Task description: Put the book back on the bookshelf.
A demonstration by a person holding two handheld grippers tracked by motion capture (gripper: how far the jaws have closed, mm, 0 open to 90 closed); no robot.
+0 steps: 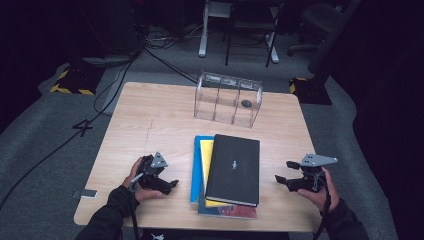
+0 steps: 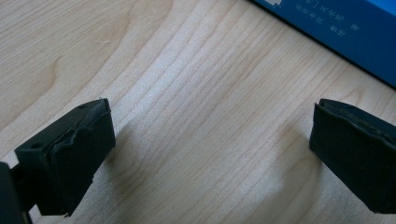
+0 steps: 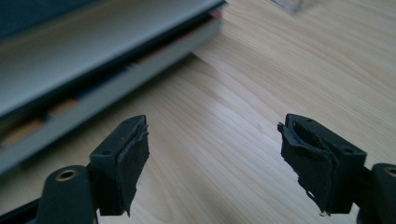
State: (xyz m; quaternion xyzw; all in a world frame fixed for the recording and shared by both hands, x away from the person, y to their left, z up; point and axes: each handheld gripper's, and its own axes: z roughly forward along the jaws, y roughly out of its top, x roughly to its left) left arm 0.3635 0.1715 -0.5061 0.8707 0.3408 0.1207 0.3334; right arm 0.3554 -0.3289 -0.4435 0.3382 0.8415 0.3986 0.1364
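We see a light wooden table (image 1: pixel 150 115) on grey carpet (image 1: pixel 35 130) in a dim room whose edges fall into darkness. Black cables (image 1: pixel 107 95) trail across the floor at the left, past a black-and-yellow striped base (image 1: pixel 72 82). Beyond the table stand white desk legs (image 1: pixel 204 35), a dark chair frame (image 1: pixel 250 30) and an office chair (image 1: pixel 320 25).

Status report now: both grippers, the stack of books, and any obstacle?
Left gripper open, empty, left of book stack. Right gripper open, empty, right of stack. Black book on top, untouched. Clear rack stands behind; nothing between.
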